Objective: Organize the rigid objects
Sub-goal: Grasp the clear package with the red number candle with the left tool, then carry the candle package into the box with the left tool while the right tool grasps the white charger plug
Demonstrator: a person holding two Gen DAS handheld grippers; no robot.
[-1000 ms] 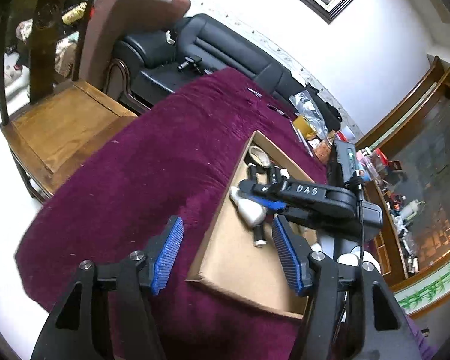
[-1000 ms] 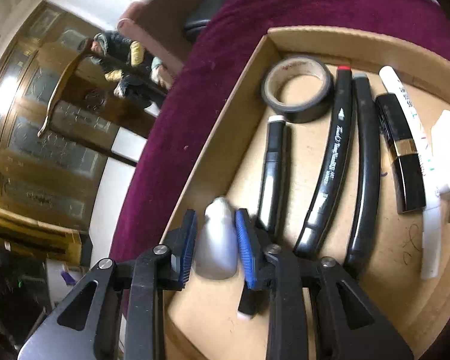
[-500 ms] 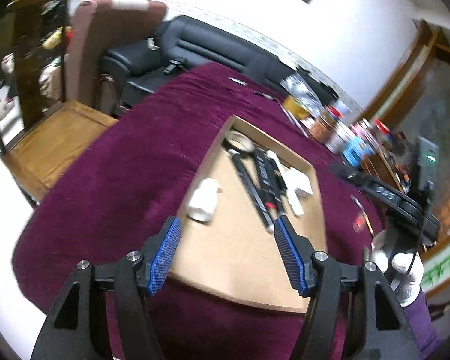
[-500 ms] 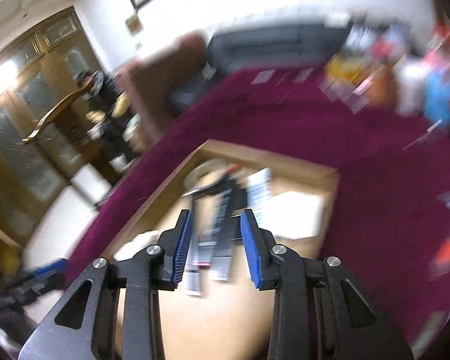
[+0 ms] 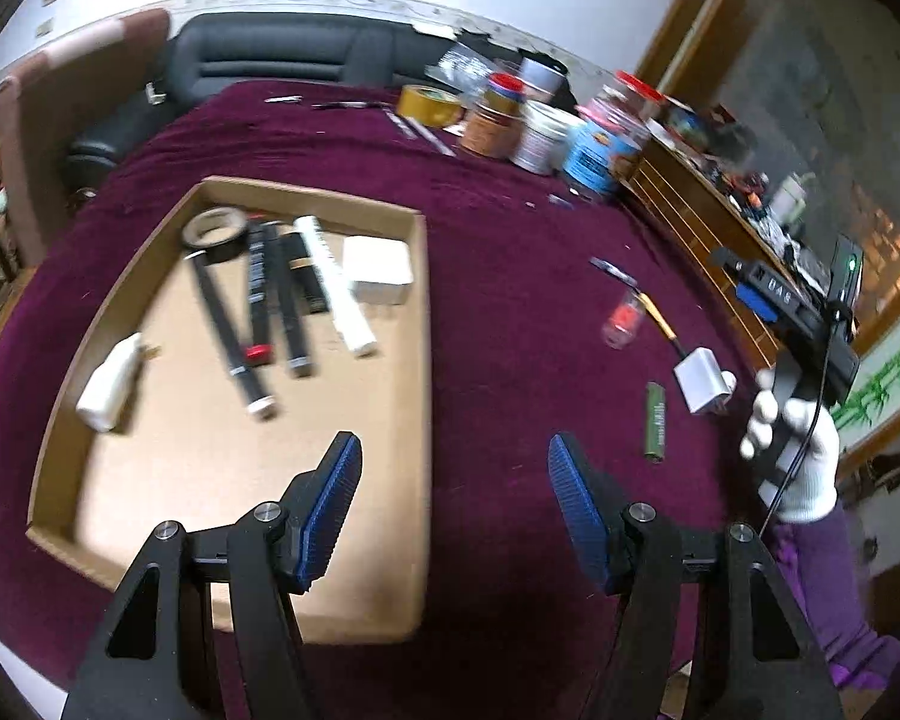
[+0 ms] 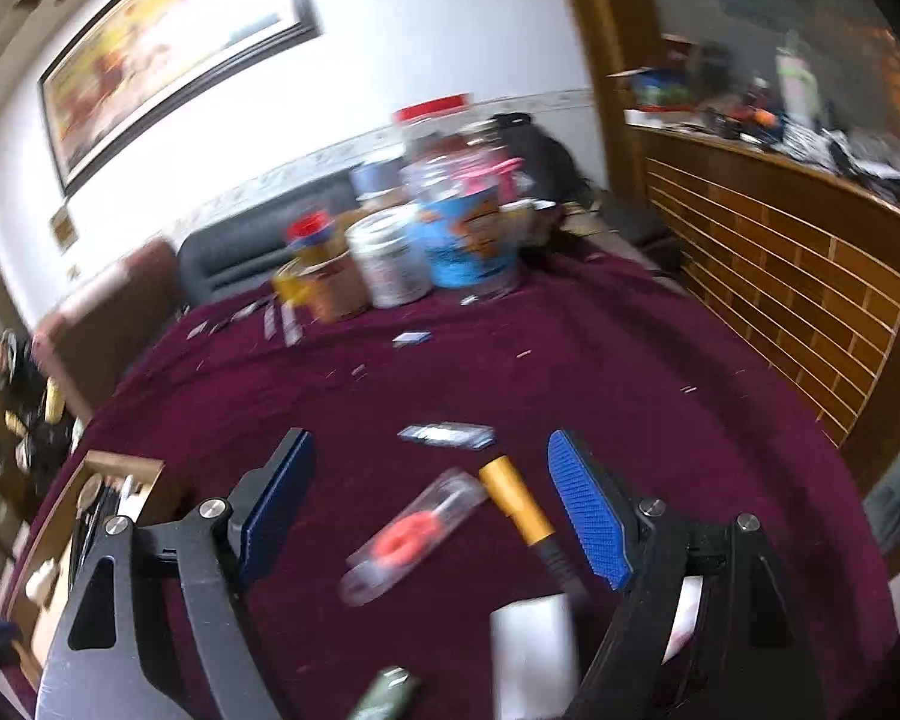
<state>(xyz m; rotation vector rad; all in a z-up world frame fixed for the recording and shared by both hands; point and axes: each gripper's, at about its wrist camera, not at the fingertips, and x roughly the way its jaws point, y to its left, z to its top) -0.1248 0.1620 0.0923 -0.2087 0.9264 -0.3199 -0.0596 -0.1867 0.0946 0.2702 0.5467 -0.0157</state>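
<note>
A cardboard tray (image 5: 417, 312) on the purple cloth holds a tape roll (image 5: 213, 234), several markers (image 5: 258, 294), a white box (image 5: 378, 270) and a small white bottle (image 5: 111, 384). My left gripper (image 5: 450, 498) hovers open and empty over the tray's right wall. To the right lie a clear tube with a red piece (image 5: 621, 318), a yellow-handled tool (image 5: 657, 312), a white adapter (image 5: 702, 384) and a green stick (image 5: 656, 420). My right gripper (image 6: 432, 510) hangs above the clear tube (image 6: 414, 534) and the tool (image 6: 516, 504); its jaws are opening, gripping nothing.
Jars and tubs (image 6: 450, 240) crowd the table's far edge, with a yellow tape roll (image 5: 429, 105) beside them. A silvery packet (image 6: 447, 435) lies on the cloth. A wooden cabinet (image 6: 780, 288) stands close on the right. A gloved hand (image 5: 798, 450) holds the right gripper.
The right gripper let go of the white bottle in the tray, swung right over the loose items and spread its jaws. The left gripper's view shifted right along the tray.
</note>
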